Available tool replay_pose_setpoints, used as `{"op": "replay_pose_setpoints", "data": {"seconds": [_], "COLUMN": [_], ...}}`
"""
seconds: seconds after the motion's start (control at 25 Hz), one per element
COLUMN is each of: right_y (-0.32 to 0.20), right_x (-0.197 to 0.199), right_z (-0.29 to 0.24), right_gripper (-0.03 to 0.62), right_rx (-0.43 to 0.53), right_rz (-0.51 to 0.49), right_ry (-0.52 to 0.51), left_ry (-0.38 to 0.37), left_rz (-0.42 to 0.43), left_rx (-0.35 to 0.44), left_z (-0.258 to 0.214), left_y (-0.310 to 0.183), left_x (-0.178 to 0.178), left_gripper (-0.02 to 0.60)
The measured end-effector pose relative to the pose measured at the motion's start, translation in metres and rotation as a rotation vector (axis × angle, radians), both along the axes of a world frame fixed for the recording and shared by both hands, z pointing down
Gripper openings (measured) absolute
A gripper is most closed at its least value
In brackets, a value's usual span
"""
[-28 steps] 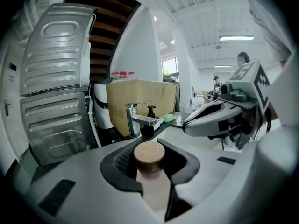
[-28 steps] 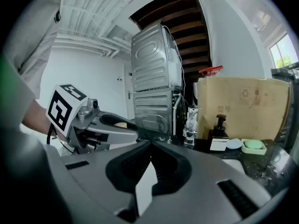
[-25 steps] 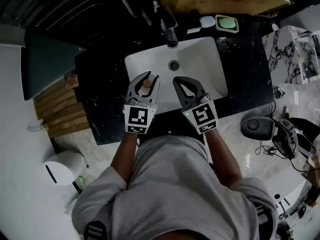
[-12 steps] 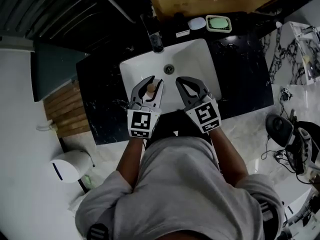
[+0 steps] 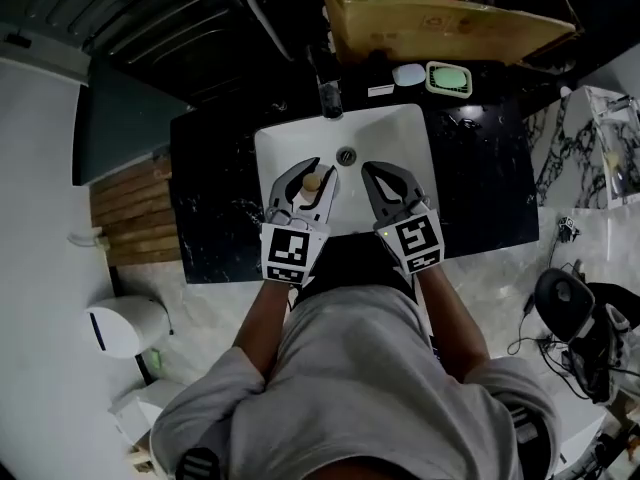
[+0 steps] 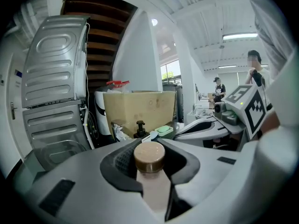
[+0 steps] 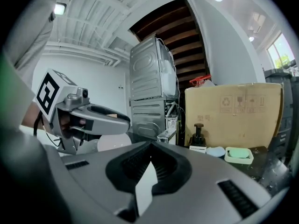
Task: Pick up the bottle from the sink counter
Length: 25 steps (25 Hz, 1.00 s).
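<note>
A black counter carries a white sink, with a cardboard box along the counter's back edge. Over the sink's front, near the counter's front edge, the left gripper clamps a tan-capped bottle. Beside it, the right gripper has its tips touching and holds nothing. A green soap dish sits by the box.

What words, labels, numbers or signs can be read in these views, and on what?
No words can be read.
Cardboard box: a recycling sign; the small print beside it is too blurred.
White tag by the pump bottle: too small to read.
Left tongs and right tongs: cubes with black-and-white square markers, no letters.
Bottle: no print visible.
</note>
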State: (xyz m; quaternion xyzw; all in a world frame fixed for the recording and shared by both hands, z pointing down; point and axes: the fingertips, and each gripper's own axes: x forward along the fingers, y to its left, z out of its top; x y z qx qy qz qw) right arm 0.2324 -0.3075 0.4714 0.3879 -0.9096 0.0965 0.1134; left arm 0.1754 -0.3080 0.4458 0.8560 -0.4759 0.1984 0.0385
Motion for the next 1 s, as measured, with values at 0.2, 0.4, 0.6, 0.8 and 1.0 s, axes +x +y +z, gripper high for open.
{"op": "replay_pose_setpoints", "data": {"seconds": [0.2,0.4,0.6,0.8,1.0], "right_y": [0.001,0.005,0.014,0.016,0.021], "right_x": [-0.007,-0.011,-0.013,-0.015,-0.011], "right_z": [-0.018,-0.038,-0.068,-0.079,-0.082], "right_gripper": [0.009,0.009,0.009,0.009,0.009], "right_rx": [0.031,0.079,0.136,0.182,0.190], "right_rz": [0.042,0.077,0.140,0.165,0.210], "right_ry": [-0.008,0.002,-0.024,0.026,0.026], "left_ry": [0.011,0.054,0.085,0.123,0.124], "left_rz": [0.029,0.033,0.039,0.059,0.067], "left_rx": [0.018,0.031,0.053,0.069,0.078], "left_z": [-0.015,-0.029,-0.046,-0.055,-0.058], "left_y": [0.000,0.009,0.019,0.020,0.021], "left_x": [-0.003,-0.005,-0.010,-0.011,-0.013], "left_gripper": [0.110,0.110,0.110,0.110,0.110]}}
